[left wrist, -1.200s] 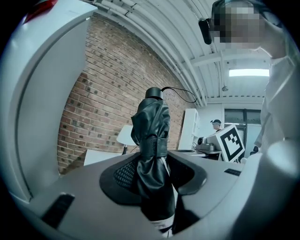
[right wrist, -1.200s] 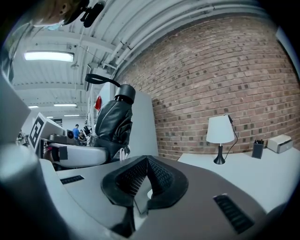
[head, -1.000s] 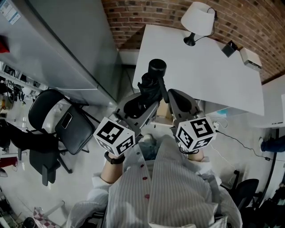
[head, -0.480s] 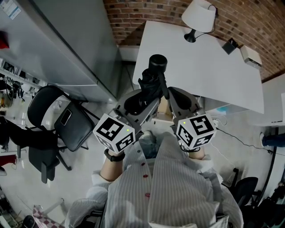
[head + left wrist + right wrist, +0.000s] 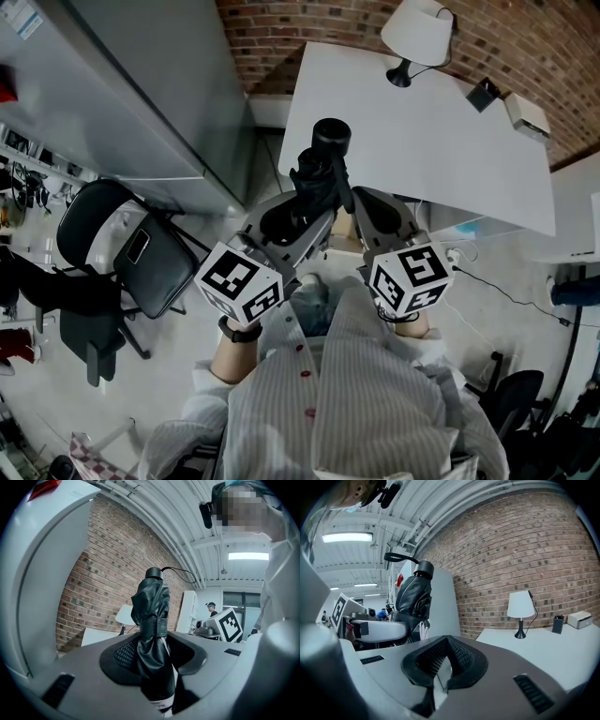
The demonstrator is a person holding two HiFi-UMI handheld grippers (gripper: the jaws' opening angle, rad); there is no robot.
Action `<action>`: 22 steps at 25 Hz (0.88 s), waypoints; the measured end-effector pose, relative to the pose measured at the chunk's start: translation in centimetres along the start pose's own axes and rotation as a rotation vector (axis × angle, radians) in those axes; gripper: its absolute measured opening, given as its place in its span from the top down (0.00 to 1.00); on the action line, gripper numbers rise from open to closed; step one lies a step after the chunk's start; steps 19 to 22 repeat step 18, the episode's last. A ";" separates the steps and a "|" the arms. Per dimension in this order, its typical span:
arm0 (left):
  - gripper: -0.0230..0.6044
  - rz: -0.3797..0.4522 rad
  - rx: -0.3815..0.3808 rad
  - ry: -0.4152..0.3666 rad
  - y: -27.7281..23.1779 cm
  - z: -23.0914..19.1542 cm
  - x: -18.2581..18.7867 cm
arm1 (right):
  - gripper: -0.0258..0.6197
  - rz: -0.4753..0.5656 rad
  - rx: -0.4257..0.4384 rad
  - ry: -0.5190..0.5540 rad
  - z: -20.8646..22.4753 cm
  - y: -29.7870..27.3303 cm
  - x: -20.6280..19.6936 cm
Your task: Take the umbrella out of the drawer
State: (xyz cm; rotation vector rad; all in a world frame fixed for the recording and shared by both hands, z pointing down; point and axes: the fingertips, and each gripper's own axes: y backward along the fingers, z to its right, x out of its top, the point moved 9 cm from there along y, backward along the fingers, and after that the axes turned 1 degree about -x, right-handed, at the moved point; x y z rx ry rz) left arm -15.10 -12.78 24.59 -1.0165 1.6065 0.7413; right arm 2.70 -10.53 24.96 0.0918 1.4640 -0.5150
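A folded black umbrella [image 5: 319,169] stands upright between the jaws of my left gripper [image 5: 307,202], which is shut on its lower body. In the left gripper view the umbrella [image 5: 152,634] fills the gap between the pads, its strap wrapped round it and its round handle and wrist loop on top. My right gripper [image 5: 364,199] is level with the left one, close on its right. In the right gripper view its jaws [image 5: 447,641] meet at the tips with nothing between them, and the umbrella [image 5: 413,597] shows to the left. No drawer is clearly in view.
A white desk [image 5: 422,131] lies ahead against a brick wall, with a white lamp [image 5: 417,37] and small boxes on it. At the left stand a tall grey cabinet [image 5: 141,84] and a black office chair [image 5: 131,253]. Cables lie on the floor at the right.
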 end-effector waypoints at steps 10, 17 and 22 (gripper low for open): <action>0.70 -0.012 0.001 0.004 0.4 -0.4 -0.3 | 0.91 -0.010 0.002 -0.006 -0.3 -0.3 -0.5; 0.70 -0.023 0.001 0.001 0.4 -0.7 -0.4 | 0.91 -0.018 0.011 -0.009 -0.5 -0.7 -0.6; 0.70 -0.024 0.001 0.001 0.5 -0.7 -0.5 | 0.91 -0.019 0.013 -0.008 -0.6 -0.7 -0.7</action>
